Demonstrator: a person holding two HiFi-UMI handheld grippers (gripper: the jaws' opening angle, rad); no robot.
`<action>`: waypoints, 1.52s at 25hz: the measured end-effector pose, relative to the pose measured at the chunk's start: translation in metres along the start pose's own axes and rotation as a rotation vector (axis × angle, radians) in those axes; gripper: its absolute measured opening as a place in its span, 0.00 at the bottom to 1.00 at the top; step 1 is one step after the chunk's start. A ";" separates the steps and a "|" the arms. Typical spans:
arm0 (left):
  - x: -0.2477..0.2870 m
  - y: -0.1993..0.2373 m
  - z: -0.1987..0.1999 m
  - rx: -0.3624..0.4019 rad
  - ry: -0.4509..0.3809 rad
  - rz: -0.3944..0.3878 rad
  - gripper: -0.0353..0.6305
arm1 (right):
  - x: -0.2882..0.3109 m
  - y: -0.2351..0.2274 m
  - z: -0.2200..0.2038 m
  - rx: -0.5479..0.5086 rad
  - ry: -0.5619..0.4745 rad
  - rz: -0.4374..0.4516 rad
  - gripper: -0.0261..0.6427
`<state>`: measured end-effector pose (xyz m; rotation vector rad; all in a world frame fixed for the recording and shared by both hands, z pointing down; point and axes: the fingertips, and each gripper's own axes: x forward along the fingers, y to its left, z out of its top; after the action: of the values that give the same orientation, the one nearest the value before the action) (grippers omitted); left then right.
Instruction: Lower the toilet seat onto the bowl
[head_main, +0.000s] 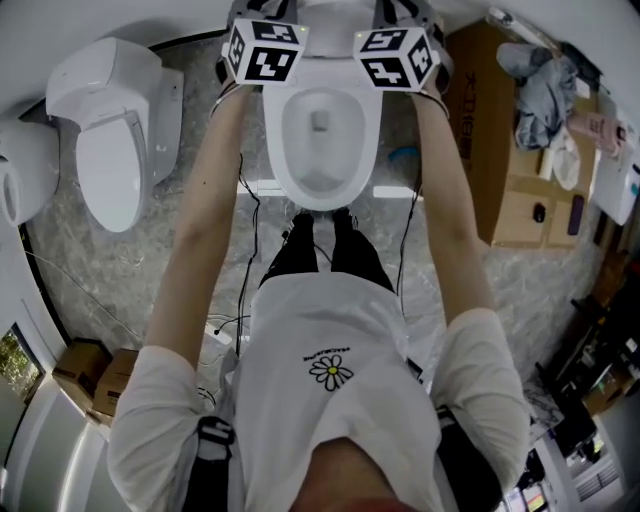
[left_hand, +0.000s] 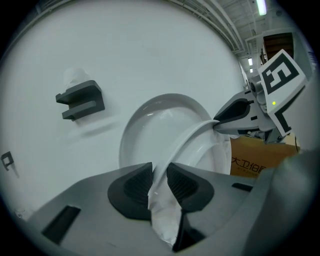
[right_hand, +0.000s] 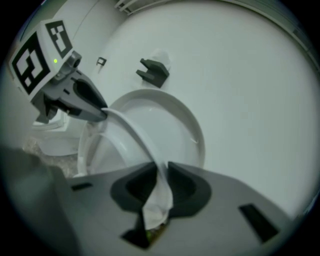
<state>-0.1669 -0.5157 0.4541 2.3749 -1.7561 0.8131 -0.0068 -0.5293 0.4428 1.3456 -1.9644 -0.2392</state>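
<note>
White T-shirt (head_main: 330, 320) with a daisy print fills the near edge of the head view. From it both bare forearms reach straight ahead and roughly parallel, the left forearm (head_main: 200, 220) and the right forearm (head_main: 450, 220) passing either side of the toilet bowl (head_main: 276, 145), which lies uncovered between them. Each arm ends at a marker cube, the left cube (head_main: 265, 50) and the right cube (head_main: 398, 57) level with each other beyond the bowl's far end.

The left gripper (left_hand: 160, 169) has its dark ribbed pads clamped on the rim of the toilet seat (left_hand: 186, 140). The right gripper (right_hand: 161, 172) pinches the same rim on the opposite side, each tool showing at the far end of the seat's arc in the other's view. The seat is up off the bowl, held between the two, with a gap between it and the raised lid (right_hand: 172, 125) behind. Past the lid is a pale wall with a dark bracket (left_hand: 80, 100) on it.
</note>
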 end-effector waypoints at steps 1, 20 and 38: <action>-0.003 -0.001 -0.001 0.005 -0.003 -0.004 0.22 | -0.003 0.001 0.000 -0.002 0.004 -0.005 0.17; -0.052 -0.026 -0.015 0.041 -0.052 0.005 0.22 | -0.056 0.016 -0.017 -0.055 -0.017 -0.059 0.16; -0.135 -0.084 -0.073 0.171 0.056 0.050 0.22 | -0.147 0.071 -0.069 -0.180 -0.014 0.071 0.18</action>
<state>-0.1449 -0.3429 0.4756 2.3933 -1.7983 1.0665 0.0134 -0.3542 0.4618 1.1599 -1.9475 -0.3830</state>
